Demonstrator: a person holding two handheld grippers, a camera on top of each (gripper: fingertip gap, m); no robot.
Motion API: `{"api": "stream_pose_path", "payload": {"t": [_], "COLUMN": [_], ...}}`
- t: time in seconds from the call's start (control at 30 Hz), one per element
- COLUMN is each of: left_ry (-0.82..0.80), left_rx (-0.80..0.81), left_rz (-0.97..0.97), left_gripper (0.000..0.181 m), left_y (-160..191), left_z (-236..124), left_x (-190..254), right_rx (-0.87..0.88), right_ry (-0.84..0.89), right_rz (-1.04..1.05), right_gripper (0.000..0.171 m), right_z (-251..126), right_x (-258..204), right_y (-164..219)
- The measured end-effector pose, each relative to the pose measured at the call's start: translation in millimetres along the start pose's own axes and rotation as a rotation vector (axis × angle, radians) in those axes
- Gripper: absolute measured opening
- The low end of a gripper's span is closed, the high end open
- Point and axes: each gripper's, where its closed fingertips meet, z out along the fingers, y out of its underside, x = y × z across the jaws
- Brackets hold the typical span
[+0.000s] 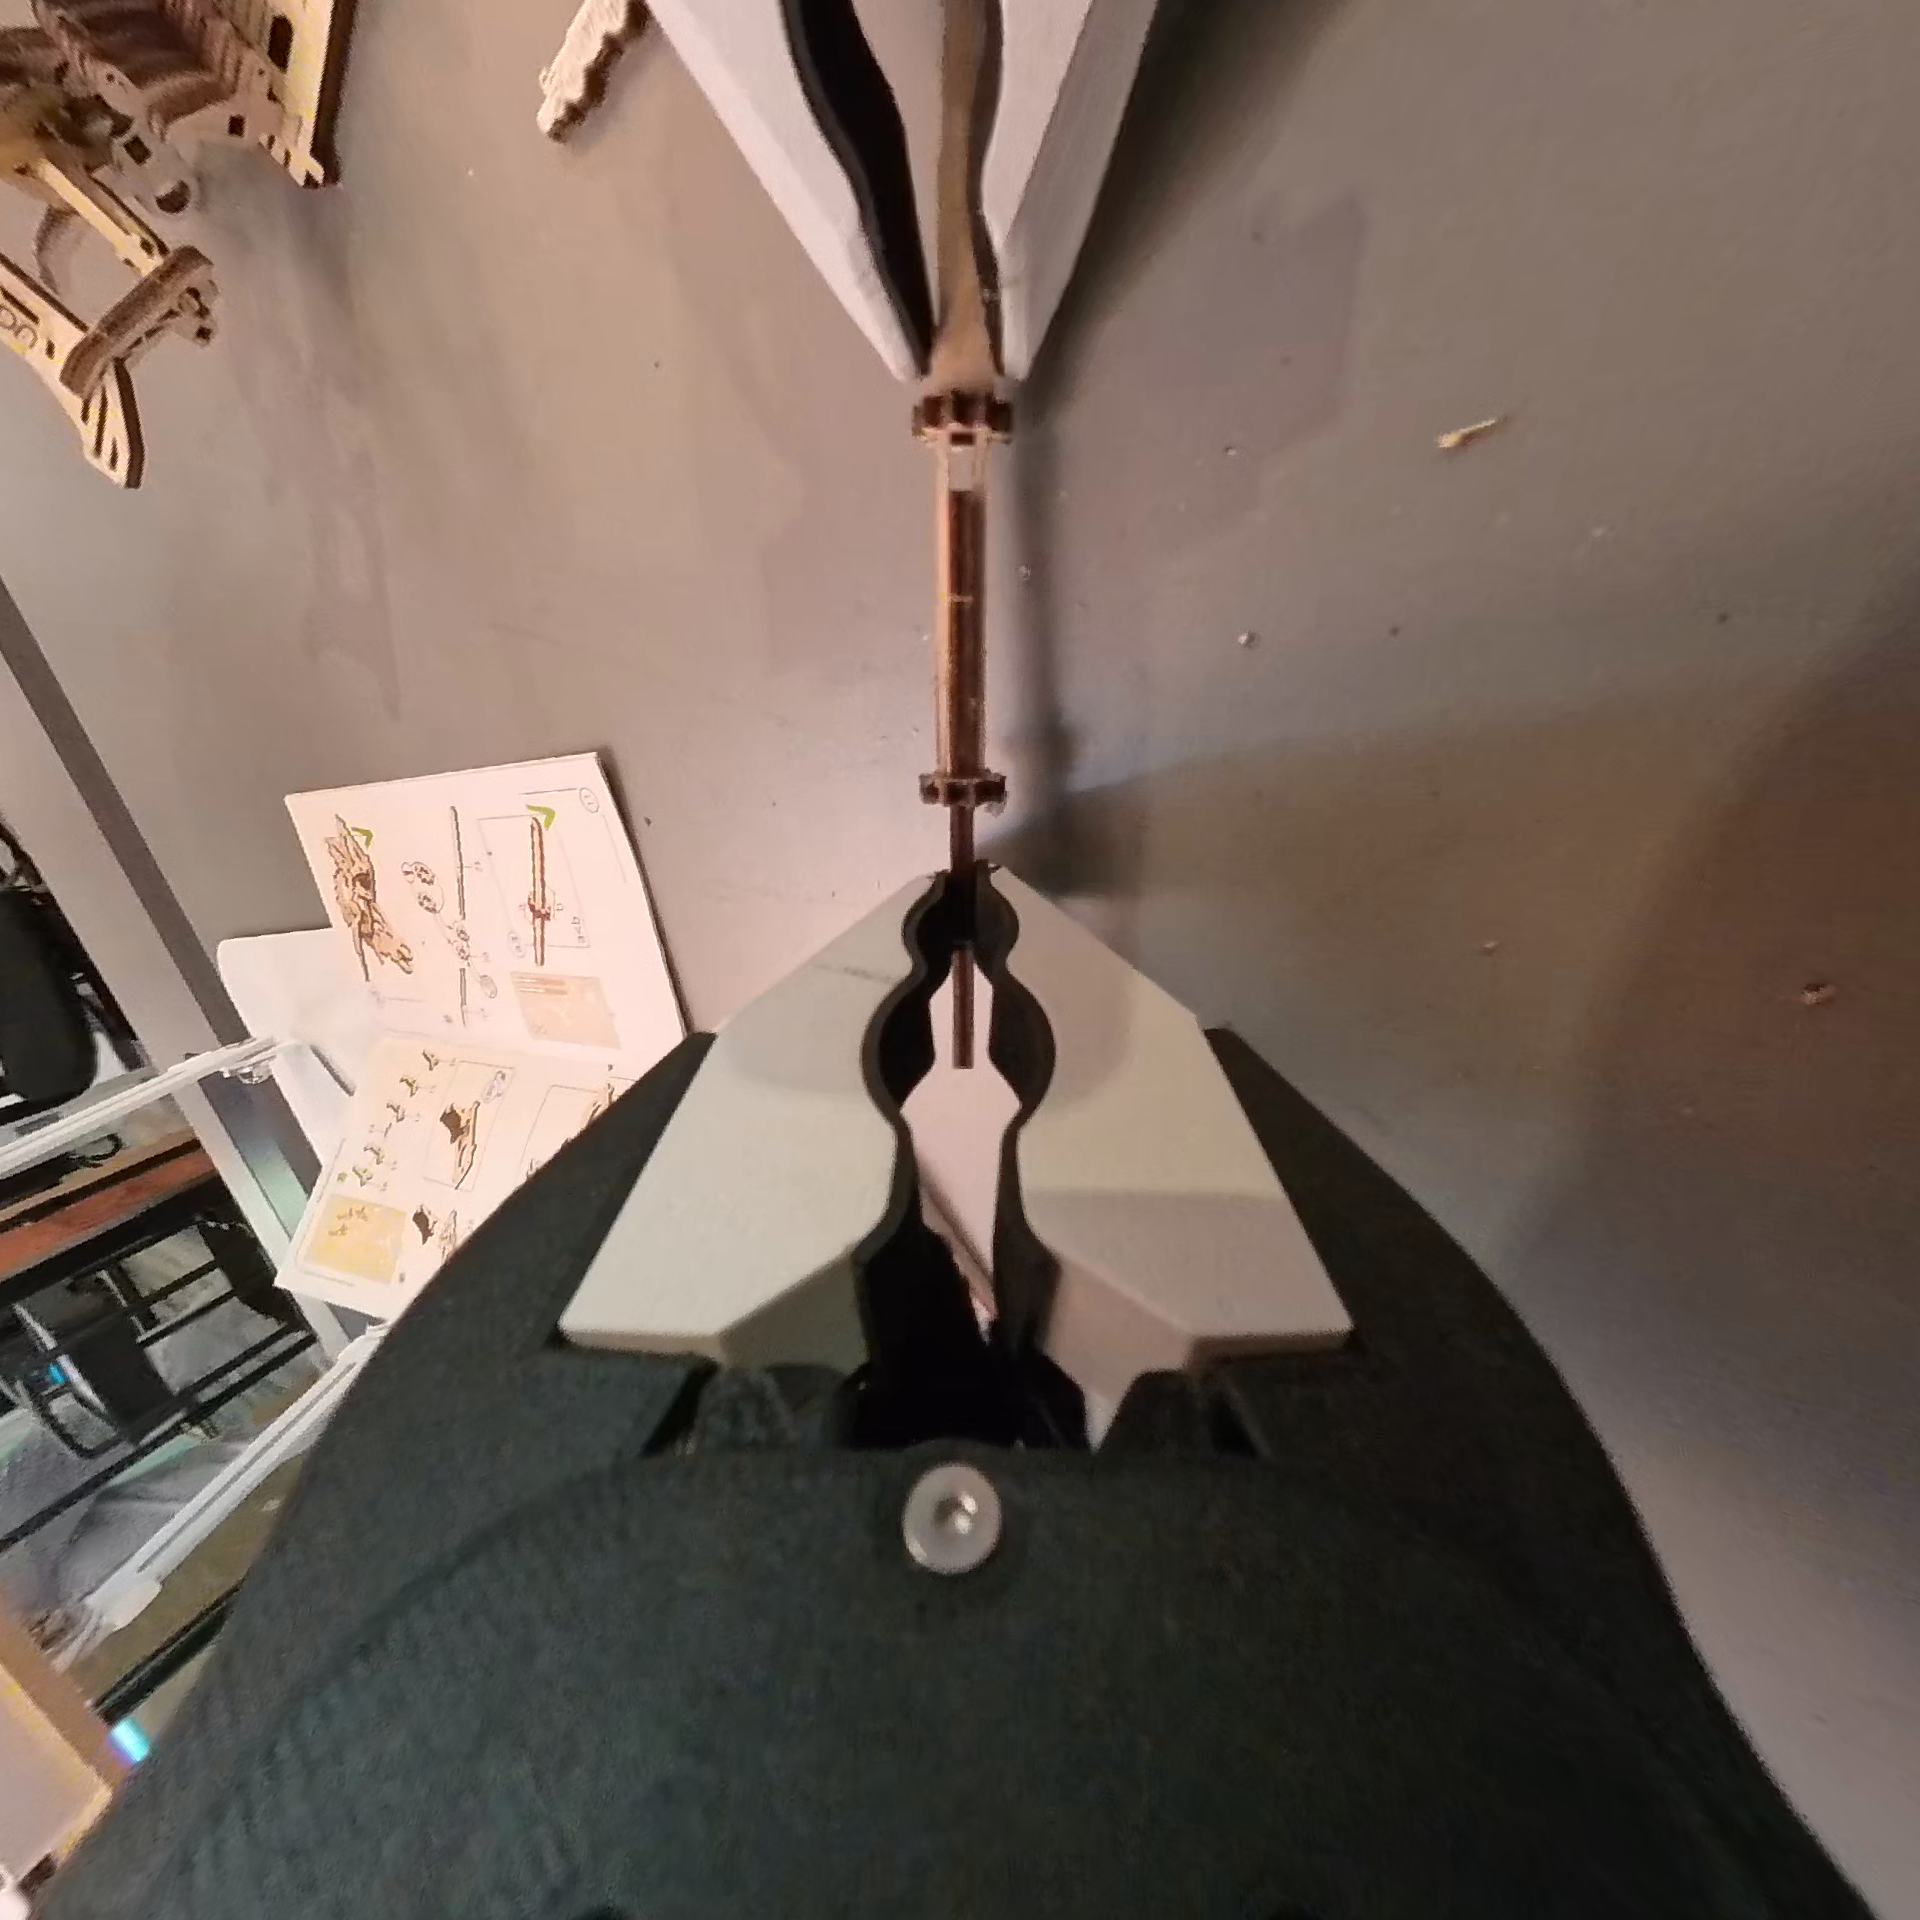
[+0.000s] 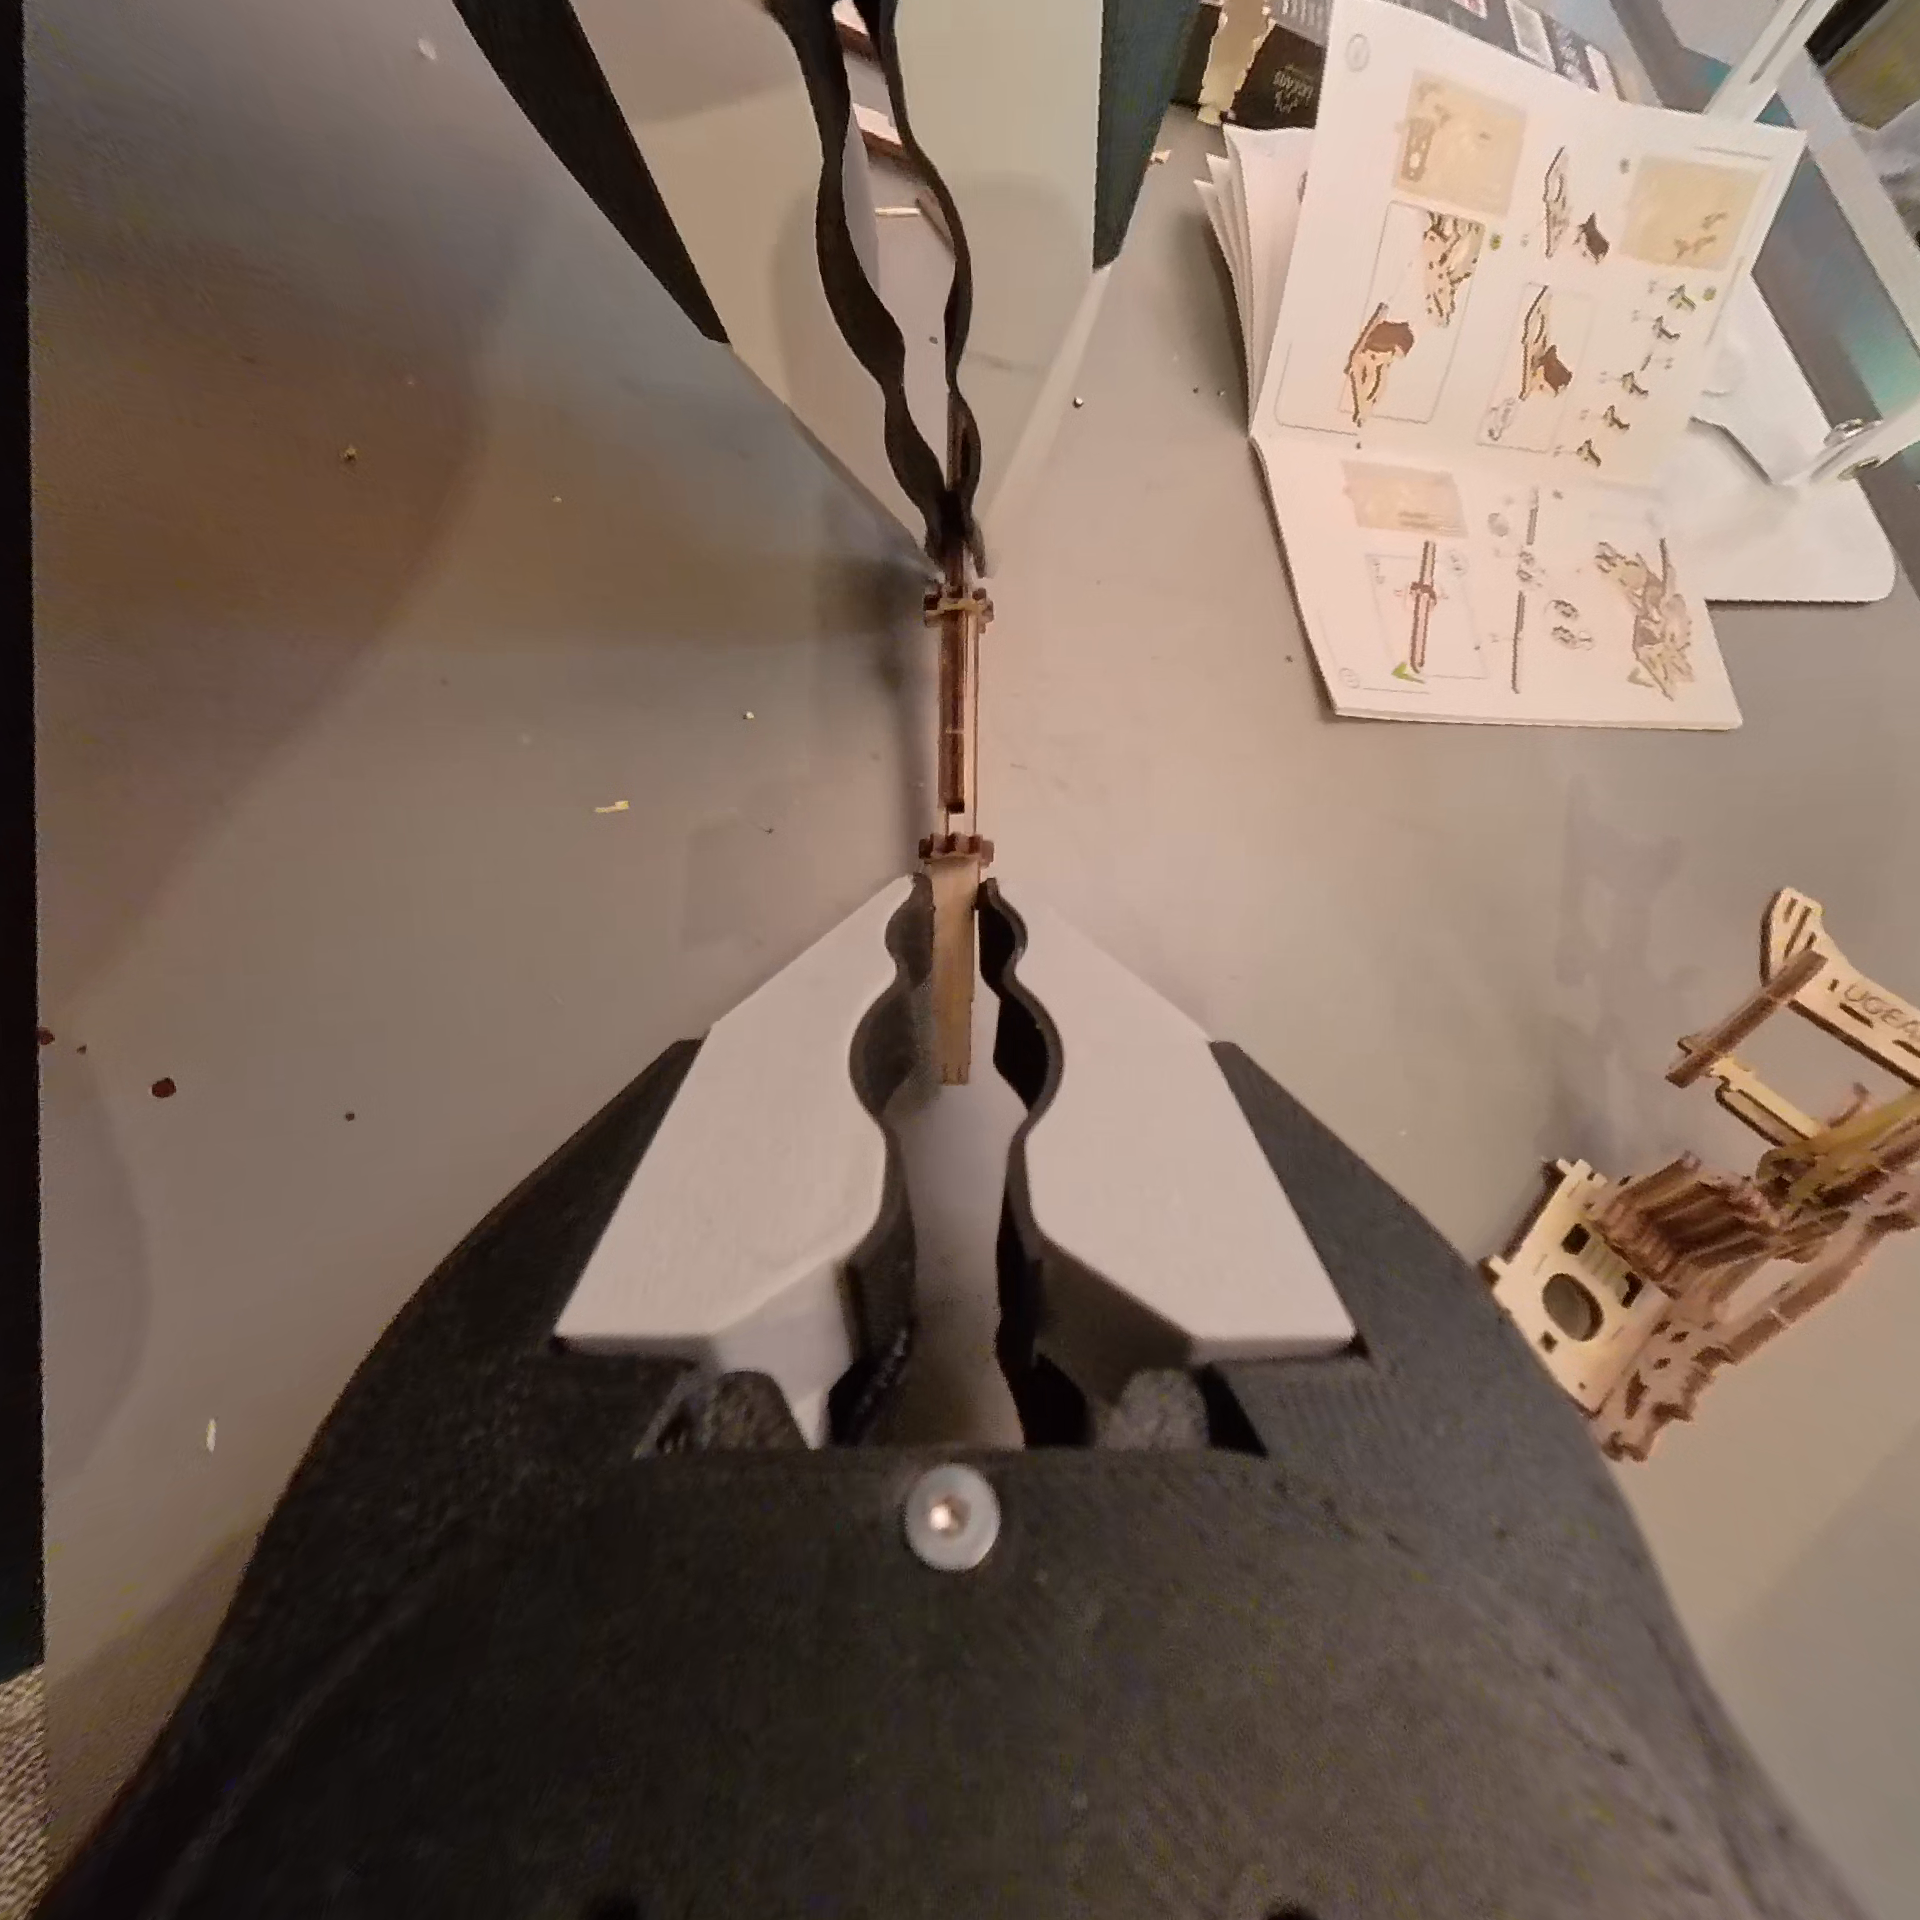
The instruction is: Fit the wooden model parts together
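Observation:
A thin wooden shaft (image 1: 958, 644) with two small toothed wheels (image 1: 962, 418) on it hangs above the grey table, held at both ends. My left gripper (image 1: 961, 883) is shut on its dark thin end. My right gripper (image 2: 954, 883) is shut on the pale flat wooden end (image 2: 954, 987). The shaft (image 2: 956, 717) runs straight between the two grippers, which face each other tip to tip. The right gripper shows at the top of the left wrist view (image 1: 961, 353), and the left gripper shows at the top of the right wrist view (image 2: 951, 530).
A partly built wooden model (image 1: 114, 208) stands on the grey table (image 1: 1455, 727); it also shows at the right in the right wrist view (image 2: 1704, 1226). An open instruction booklet (image 2: 1496, 416) lies on the table, also in the left wrist view (image 1: 478, 987). A loose wooden piece (image 1: 582, 73) lies nearby. There is about 8 cm between the tips of the two grippers. The partly built wooden model (image 1: 114, 208) sits 15 cm or so from the ends of my right fingers. The right camera catches it too, in the right wrist view (image 2: 1750, 1112).

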Motion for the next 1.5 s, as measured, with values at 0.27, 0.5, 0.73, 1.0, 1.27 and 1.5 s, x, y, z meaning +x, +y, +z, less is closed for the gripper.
{"api": "stream_pose_path", "payload": {"t": [0.27,0.5,0.73,1.0,1.27,1.5], "left_ry": [-0.006,0.01,0.009,0.001,-0.016,-0.003], "left_rx": [-0.013,-0.017,-0.015,-0.029,-0.003,-0.022], "left_rz": [0.008,0.004,0.002,0.017,0.009,0.024], "left_gripper": [0.001,0.001,0.001,0.001,0.001,0.001], "left_y": [3,6,6,8,10,10], "left_z": [-1,-2,-2,-1,-1,-1], "left_x": [1,3,2,0,0,0], "right_rx": [-0.091,-0.063,-0.051,-0.033,0.029,0.004], "right_ry": [-0.017,-0.012,-0.004,-0.004,0.021,0.022], "right_rz": [0.037,0.038,0.044,0.025,-0.002,-0.15], "right_gripper": [0.006,0.009,0.015,0.006,0.023,0.014], "right_z": [3,8,9,11,2,33], "right_x": [0,1,4,1,5,-1], "right_y": [0,-2,-2,-4,-22,-42]}}
